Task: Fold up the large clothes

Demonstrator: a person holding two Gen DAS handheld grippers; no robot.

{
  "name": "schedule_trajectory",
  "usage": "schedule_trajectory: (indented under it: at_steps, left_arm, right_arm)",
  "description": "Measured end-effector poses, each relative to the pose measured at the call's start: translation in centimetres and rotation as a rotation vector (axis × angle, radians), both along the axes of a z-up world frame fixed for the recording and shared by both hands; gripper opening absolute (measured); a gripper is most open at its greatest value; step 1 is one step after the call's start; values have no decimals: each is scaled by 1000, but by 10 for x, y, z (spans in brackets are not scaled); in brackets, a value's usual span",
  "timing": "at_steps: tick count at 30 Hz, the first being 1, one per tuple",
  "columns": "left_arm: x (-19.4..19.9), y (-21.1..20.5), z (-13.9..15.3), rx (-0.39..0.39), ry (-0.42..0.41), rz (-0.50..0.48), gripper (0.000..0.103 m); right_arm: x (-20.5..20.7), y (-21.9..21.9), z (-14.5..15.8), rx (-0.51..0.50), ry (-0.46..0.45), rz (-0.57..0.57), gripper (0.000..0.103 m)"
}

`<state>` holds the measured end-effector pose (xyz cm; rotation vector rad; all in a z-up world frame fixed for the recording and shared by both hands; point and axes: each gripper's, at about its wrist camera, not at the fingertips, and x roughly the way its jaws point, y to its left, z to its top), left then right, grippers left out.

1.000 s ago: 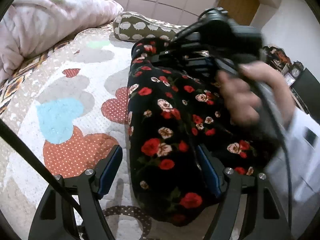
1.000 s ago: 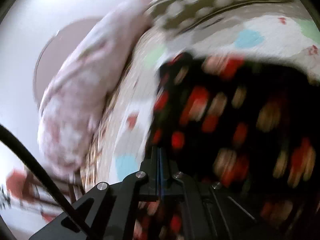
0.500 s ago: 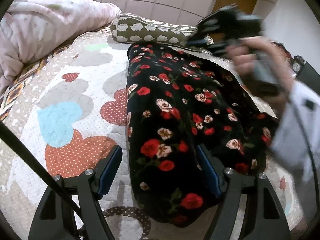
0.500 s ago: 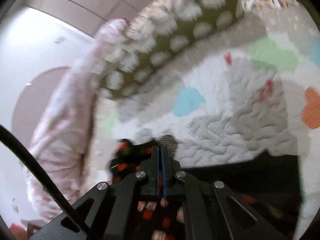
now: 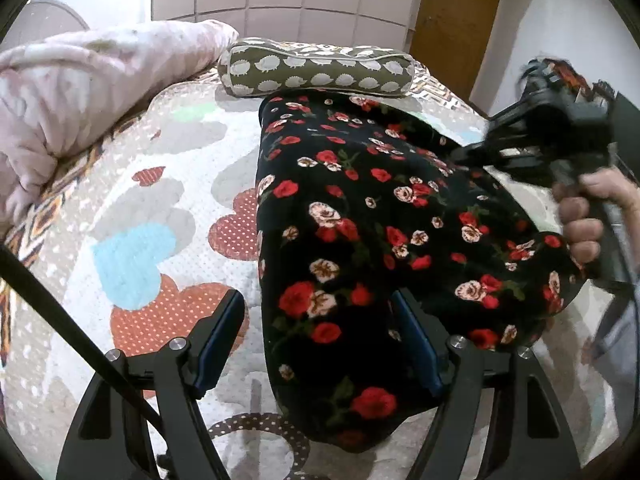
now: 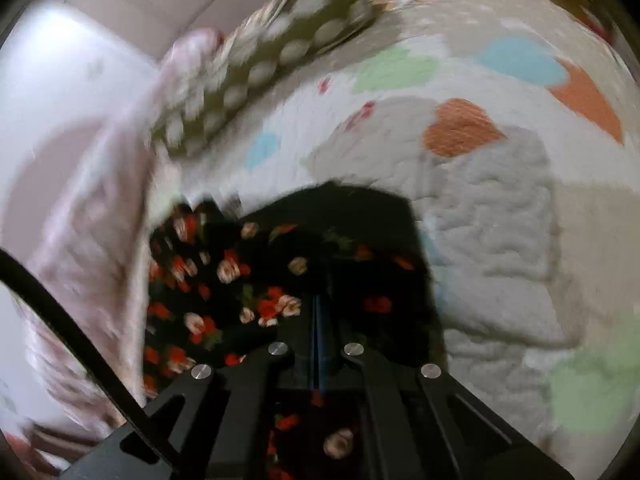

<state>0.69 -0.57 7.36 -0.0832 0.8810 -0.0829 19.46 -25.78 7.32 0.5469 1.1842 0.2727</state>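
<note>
A black garment with red and cream flowers (image 5: 360, 220) lies folded lengthwise on the heart-patterned quilt (image 5: 160, 208). My left gripper (image 5: 318, 340) is open wide, low over the garment's near left corner. Its left pad is clear of the cloth edge and its right finger (image 5: 416, 344) rests on the fabric. A hand (image 5: 584, 216) holds my right gripper (image 5: 460, 156) at the garment's far right edge. In the right wrist view, the right gripper (image 6: 318, 304) is shut, its tips over the dark garment (image 6: 224, 280). I see no cloth pinched between them.
An olive bolster pillow with white spots (image 5: 316, 68) lies across the head of the bed. A bunched pink blanket (image 5: 80, 92) fills the far left. Bare quilt (image 6: 500, 220) stretches right of the garment. A wooden door (image 5: 452, 20) stands behind.
My right gripper and the hand swung from over the middle of the garment out to its right edge. The whole garment now shows. My left gripper stayed in place.
</note>
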Motion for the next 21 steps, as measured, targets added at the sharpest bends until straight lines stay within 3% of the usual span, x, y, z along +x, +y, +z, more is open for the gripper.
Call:
schedule_trajectory:
  at_steps: [1,3,8,11,13,14,18,21]
  left_arm:
    - [0,0,0,7,2,1,75]
    - [1,-1,1,15,5,2,75]
    - [1,-5,2,45,3,0,75]
    - [0,-6,2,62,0,-3,75]
    - [0,-6,1,68,-3,-12,75]
    - [0,-7,0,73,-4,-17,77]
    - [-1,-8,0,83,-13,-7,80]
    - [-3,-1,3,39,1,-5,80]
  right_arm:
    - [-6,-3,9,-24,-21,-12,0]
    - [-24,-3,32,-35,-75,9,9]
    - [-96,1,66,96,-158,127,11]
    - [-134,5,55,111,-150,175,11]
    - [-149,9,31,28,-118,190,11]
    - [-154,7,18,-14,-98,183,16]
    - [-157,-15,-13,139,-70,98,16]
    - [-160,-7,-6,79,-104,98,16]
